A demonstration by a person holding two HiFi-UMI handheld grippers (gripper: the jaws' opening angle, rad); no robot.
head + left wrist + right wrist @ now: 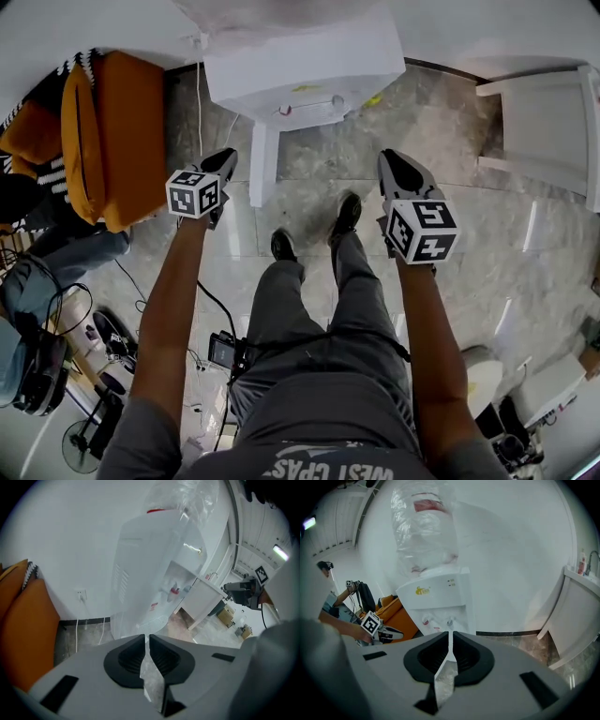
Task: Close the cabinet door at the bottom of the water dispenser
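Yellow logo [423, 590] on the water dispenser [440, 603], lettering seemingly illegible.

Water dispenser [305, 70] stands ahead (against the wall [487, 23]); sofa [117, 131] left; counter [539, 122] right.

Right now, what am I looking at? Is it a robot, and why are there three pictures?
No robot: a person holds a grabbing tool in each hand. The head view comes from a camera on the person's head, looking down at the floor. The left gripper and right gripper each carry a cube with square markers and a small camera, which gives the other two views. Both pairs of jaws are shut, holding nothing. Ahead stands a white water dispenser; its bottom cabinet door sticks out open. An orange sofa sits to its left.
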